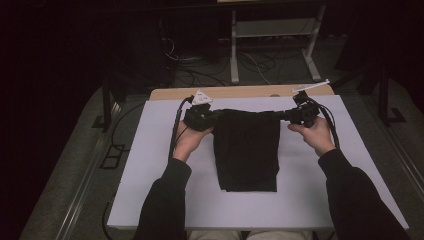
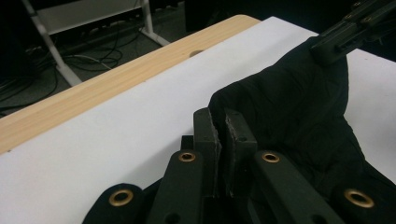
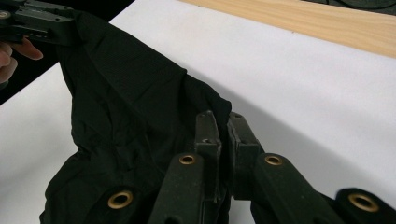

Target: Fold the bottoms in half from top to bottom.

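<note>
My 2 grippers, left (image 1: 212, 116) and right (image 1: 282, 116), each pinch a far corner of the black cloth (image 1: 247, 150) on the table (image 1: 150, 190). It seems light, limp and saggy; I judge corners the best hold.

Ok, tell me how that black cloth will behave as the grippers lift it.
Probably floppy: the black cloth sags between the left gripper and right gripper and creases near the jaws. Likely light, since thin pinched corners carry it. Its lower part, lying on the table, would likely drag and unfold.
</note>
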